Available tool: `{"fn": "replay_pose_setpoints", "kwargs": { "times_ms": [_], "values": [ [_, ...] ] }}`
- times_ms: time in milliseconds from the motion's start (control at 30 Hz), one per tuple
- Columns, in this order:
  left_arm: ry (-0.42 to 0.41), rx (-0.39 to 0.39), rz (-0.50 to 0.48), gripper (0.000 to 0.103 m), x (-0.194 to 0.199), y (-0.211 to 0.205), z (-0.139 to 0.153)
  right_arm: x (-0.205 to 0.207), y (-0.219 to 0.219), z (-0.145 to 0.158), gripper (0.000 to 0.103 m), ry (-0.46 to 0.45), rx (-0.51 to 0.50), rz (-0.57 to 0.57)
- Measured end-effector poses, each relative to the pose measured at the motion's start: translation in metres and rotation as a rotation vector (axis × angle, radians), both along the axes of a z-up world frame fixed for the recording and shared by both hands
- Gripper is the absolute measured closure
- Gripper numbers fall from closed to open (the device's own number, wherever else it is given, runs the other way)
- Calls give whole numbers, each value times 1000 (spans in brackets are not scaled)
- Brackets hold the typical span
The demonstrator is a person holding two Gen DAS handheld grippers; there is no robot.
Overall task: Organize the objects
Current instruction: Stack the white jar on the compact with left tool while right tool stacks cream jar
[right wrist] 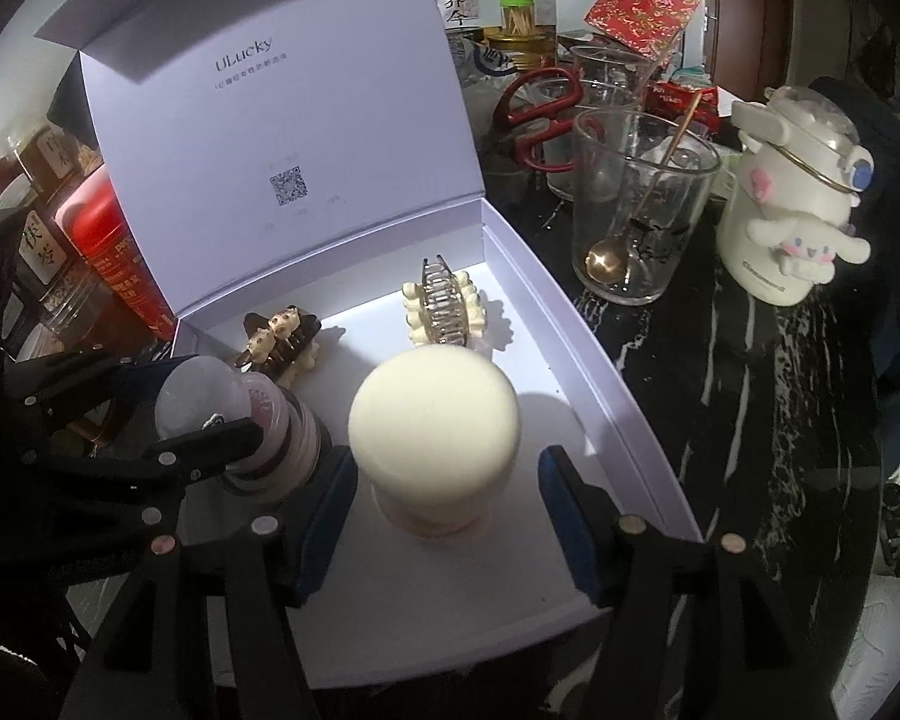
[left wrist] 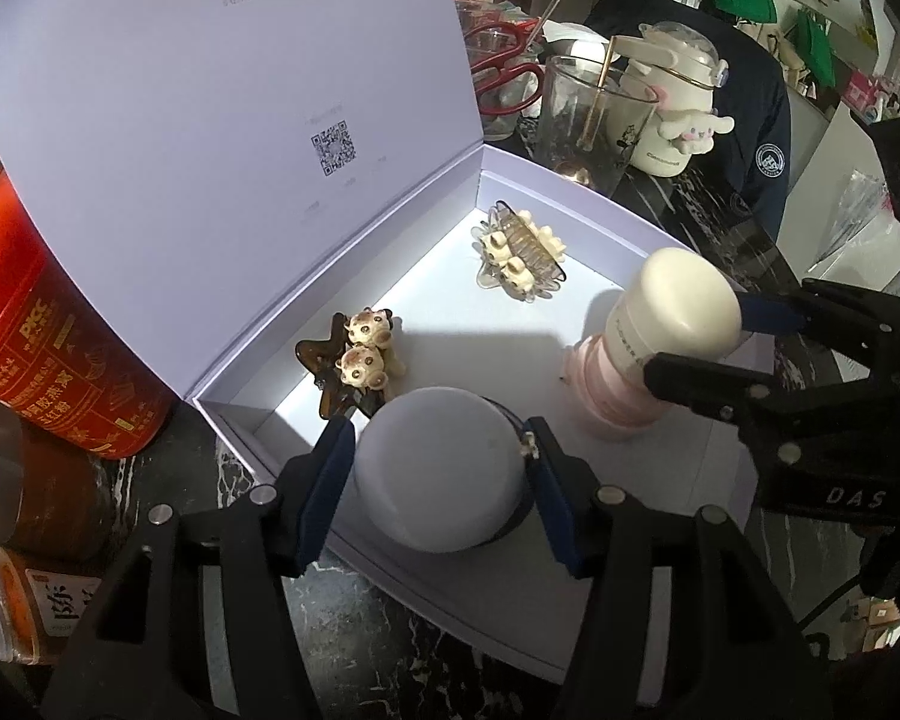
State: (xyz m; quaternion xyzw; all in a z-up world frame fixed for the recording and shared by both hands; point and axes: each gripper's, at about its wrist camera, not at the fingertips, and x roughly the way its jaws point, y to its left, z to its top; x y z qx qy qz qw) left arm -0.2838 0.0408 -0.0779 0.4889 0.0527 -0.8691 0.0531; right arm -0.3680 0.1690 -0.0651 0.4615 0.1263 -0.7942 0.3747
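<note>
1. Inside the open white cardboard gift box (left wrist: 570,192) on the black marble worktop (right wrist: 720,360) stand two small cosmetic containers.
2. The left gripper (left wrist: 441,468) has its jaws either side of a squat jar with a pale lilac domed lid (left wrist: 444,468); they look clamped on it, though contact on the left pad is hard to confirm.
3. The right gripper (right wrist: 444,480) has its jaws well apart around the cream-capped pink bottle (right wrist: 435,426), touching neither side.
4. Both containers look like rigid, light plastic with smooth, slippery caps; I'd grip lower, on the ribbed bodies.
5. Also in the box: two hair claws, one brown star-shaped clip with two bear figures (left wrist: 354,360) and one clear clip with cream flowers (left wrist: 519,258), both brittle-looking.
6. Count: two jars, two clips, one box.
</note>
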Motion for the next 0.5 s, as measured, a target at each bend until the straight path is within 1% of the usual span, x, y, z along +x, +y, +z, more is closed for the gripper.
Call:
{"fn": "replay_pose_setpoints", "kwargs": {
  "times_ms": [67, 100, 167, 500],
  "values": [
    [5, 4, -4, 47, 1, -1, 1, 1, 2, 2, 41, 5, 3, -6],
    [6, 9, -7, 49, 0, -1, 1, 1, 2, 3, 47, 1, 0, -4],
    [5, 10, -16, 51, -1, -1, 2, 2, 2, 3, 52, -7, -3, 1],
    [4, 23, -47, 51, -10, 7, 3, 5, 0, 6, 55, -1, 19, -6]
  ]
}}
